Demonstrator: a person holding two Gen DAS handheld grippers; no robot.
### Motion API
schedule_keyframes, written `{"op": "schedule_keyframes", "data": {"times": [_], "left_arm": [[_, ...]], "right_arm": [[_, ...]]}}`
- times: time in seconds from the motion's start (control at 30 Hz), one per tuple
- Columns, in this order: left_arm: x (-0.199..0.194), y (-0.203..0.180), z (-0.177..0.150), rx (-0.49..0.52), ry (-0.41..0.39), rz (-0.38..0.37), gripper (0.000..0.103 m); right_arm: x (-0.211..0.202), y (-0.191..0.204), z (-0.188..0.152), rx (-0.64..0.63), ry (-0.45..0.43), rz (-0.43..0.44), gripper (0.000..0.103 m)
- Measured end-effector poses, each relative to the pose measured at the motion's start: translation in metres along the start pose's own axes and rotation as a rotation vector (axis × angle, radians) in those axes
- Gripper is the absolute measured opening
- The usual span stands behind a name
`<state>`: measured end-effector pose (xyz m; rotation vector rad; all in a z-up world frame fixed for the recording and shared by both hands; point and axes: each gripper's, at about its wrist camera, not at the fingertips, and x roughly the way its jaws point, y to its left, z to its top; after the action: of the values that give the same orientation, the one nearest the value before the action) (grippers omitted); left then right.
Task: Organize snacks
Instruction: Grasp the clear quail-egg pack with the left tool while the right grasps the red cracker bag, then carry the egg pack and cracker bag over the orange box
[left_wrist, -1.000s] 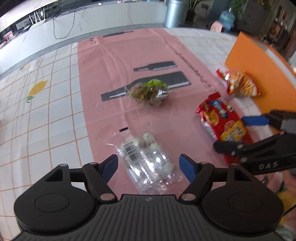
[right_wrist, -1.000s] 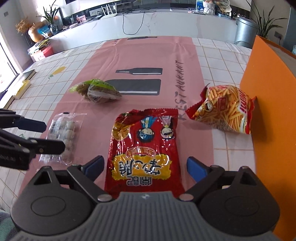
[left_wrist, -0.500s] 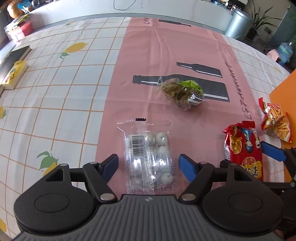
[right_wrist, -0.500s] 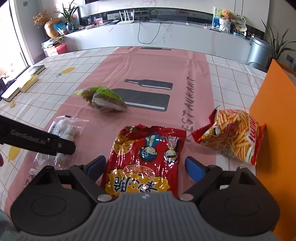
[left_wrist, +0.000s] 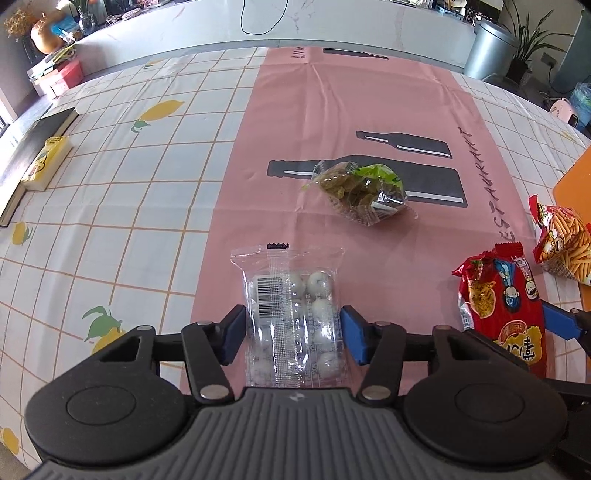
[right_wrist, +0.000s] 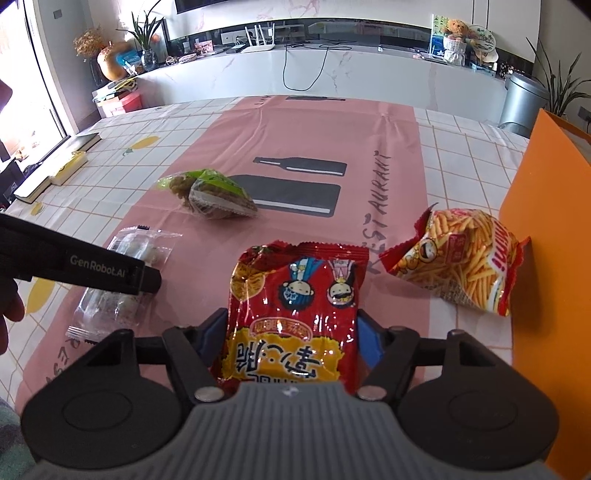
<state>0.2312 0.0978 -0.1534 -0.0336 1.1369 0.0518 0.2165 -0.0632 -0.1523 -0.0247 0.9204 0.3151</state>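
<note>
Jaws have narrowed on both sides since a moment ago. On the left, the left gripper (left_wrist: 292, 334) now brackets the clear packet of white balls (left_wrist: 291, 317), pads just beside or touching its edges; whether it truly pinches, I cannot tell. Its long axis runs straight away from the gripper, hang-tab end farthest. On the right, the right gripper (right_wrist: 291, 341) has closed against the red snack bag (right_wrist: 297, 314), likewise lengthwise, print upside down. Both pickups look imminent.
</note>
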Motion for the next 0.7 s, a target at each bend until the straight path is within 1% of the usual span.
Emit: {"op": "schedule_keyframes", "data": {"times": [0.1,0.37,0.43,0.53,0.7], "left_arm": [[-0.003,0.001,0.000,-0.013,0.011,-0.009,0.059],[-0.041,-0.009,-0.003,0.007,-0.033,-0.025,0.059],[-0.053,-0.015,-0.002,0.019,-0.051,-0.032,0.059],[-0.073,-0.025,0.001,0.026,-0.075,-0.064,0.059],[-0.107,-0.051,0.008,0.065,-0.128,-0.109,0.059]], "right_arm": [[-0.006,-0.004,0.001,0.005,-0.011,0.009,0.068],[-0.035,-0.011,0.007,0.013,-0.068,0.039,0.068],[-0.046,-0.014,0.008,0.015,-0.088,0.049,0.068],[-0.067,-0.021,0.011,0.020,-0.124,0.066,0.068],[-0.105,-0.037,0.016,0.013,-0.182,0.072,0.068]]}}
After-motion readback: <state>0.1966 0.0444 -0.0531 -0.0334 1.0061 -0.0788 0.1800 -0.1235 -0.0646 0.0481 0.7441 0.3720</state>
